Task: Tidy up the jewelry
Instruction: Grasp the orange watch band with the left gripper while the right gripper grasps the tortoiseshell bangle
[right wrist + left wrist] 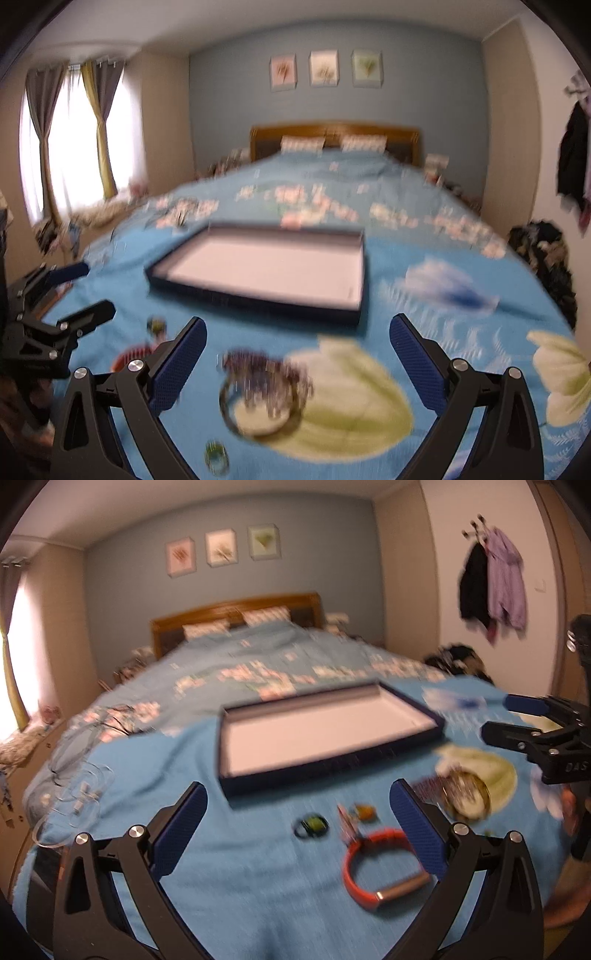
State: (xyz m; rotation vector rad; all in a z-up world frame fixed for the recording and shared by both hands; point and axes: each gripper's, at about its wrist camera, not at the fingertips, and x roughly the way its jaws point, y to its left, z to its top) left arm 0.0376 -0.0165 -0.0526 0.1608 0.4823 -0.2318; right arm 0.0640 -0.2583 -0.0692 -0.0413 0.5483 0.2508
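- Jewelry is scattered on the blue bedspread (236, 886) at the foot of the bed, all of it in front of the tray and none inside.
- The red bangle (384, 867) with a metal clasp lies nearest the left wrist camera, just beside the right-hand pad of the left gripper (299, 827).
- Past it sit a small dark ring (311, 825) and a small orange-and-pink piece (356, 814), too blurred to name further.
- A large gold hoop with purple beads (264, 395) rests on the pale flower print, between the fingers of the right gripper (297, 360).
- One more small greenish ring (217, 456) lies at the bottom edge of the right wrist view.
- The shallow dark-blue tray (332, 764), pale inside, sits on the bedspread just beyond the pieces, bare.
- Left gripper: tongs spread wide, hovering over the bedspread, holding nothing.
- Right gripper: tongs wide apart too, nothing between the pads but the hoop lying below.
- Each gripper shows at the edge of the other's view, fingers parted.
- Farther out: a wooden headboard (334, 136), three small pictures (325, 70) on the blue-grey wall, clothes hanging on hooks (491, 587), and a curtained window (74, 140).
- Both views are motion-blurred.
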